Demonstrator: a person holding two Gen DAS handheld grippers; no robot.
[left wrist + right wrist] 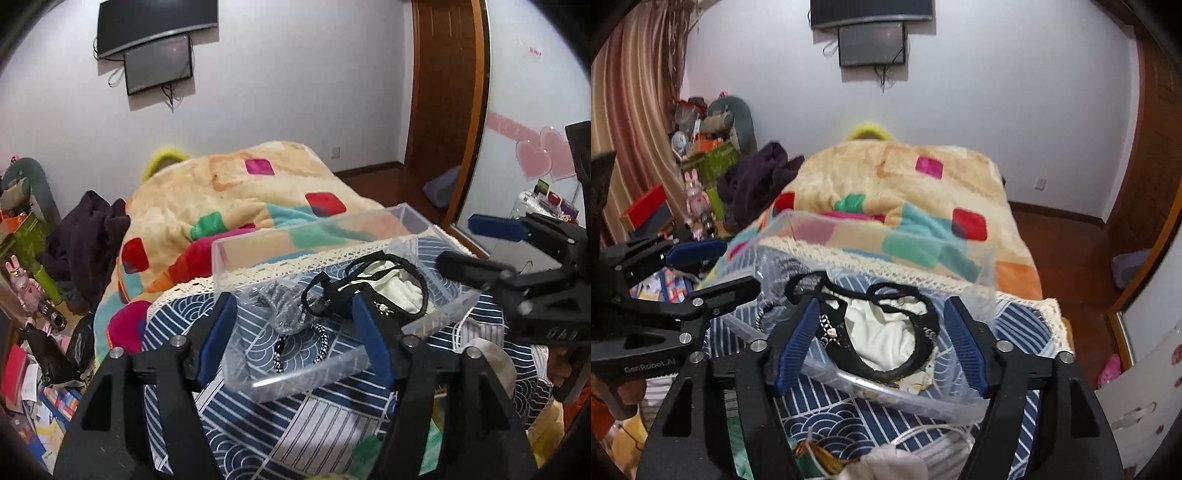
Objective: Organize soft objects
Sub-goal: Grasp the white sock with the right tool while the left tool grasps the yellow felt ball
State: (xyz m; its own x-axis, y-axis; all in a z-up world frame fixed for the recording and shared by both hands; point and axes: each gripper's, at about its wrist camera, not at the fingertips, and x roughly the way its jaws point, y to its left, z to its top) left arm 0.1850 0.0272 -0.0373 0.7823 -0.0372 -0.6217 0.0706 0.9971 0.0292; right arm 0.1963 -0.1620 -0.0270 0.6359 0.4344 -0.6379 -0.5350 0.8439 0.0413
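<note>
A clear plastic box stands on a blue-and-white patterned cloth. It holds a white cloth, black hairbands, a grey mesh piece and a black-and-white braided band. My left gripper is open, its blue pads astride the box's near left corner. My right gripper is open over the box's near side, above the white cloth and black bands. Each gripper shows in the other's view: the right one and the left one.
A colourful fleece blanket lies on the bed behind the box. A dark garment and cluttered toys are at the left. A wooden door and floor are at the right. A white bundle with cord lies near me.
</note>
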